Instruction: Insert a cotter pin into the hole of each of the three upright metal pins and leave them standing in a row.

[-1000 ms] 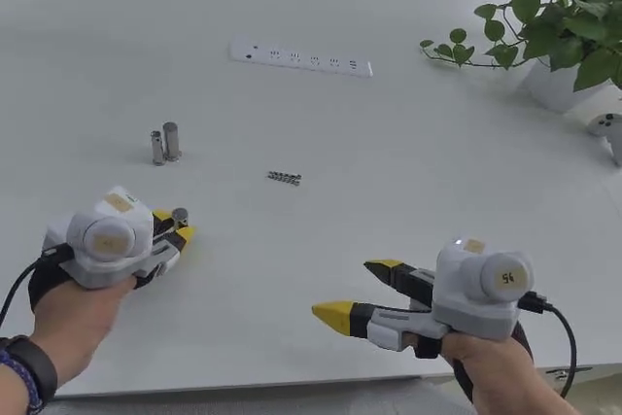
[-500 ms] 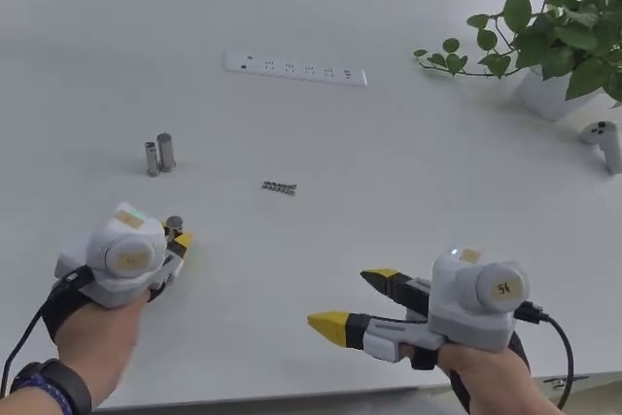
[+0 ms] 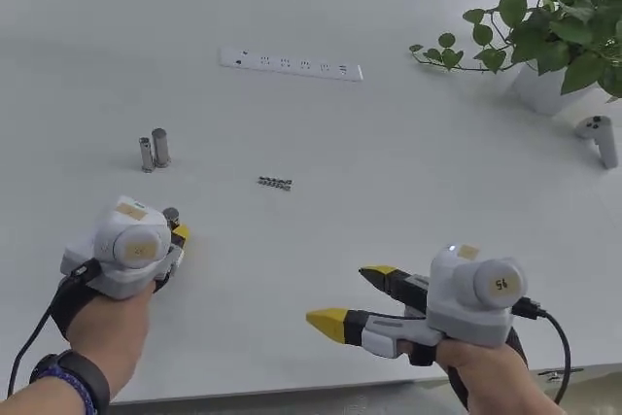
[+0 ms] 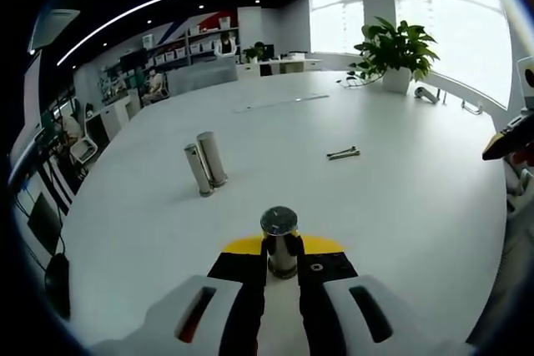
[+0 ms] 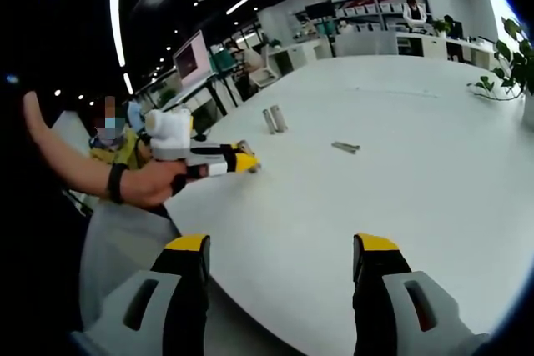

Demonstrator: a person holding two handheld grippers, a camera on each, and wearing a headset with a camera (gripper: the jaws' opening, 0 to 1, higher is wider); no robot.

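- The left claw is closed narrow on a short grey metal cylinder pin, which stands upright between its yellow-tipped jaws.
- The right claw gapes wide and carries nothing.
- Two more upright grey metal pins stand close together ahead-left of the left claw. A small bundle of thin steel cotter pins lies ahead-right of it on the white table.
- The held pin looks stiff, smooth and dense, so it may slip or topple. A grip low on the shank is best.
- The cotter pins are probably light and springy, so one wants a fine tip-pinch at its end.
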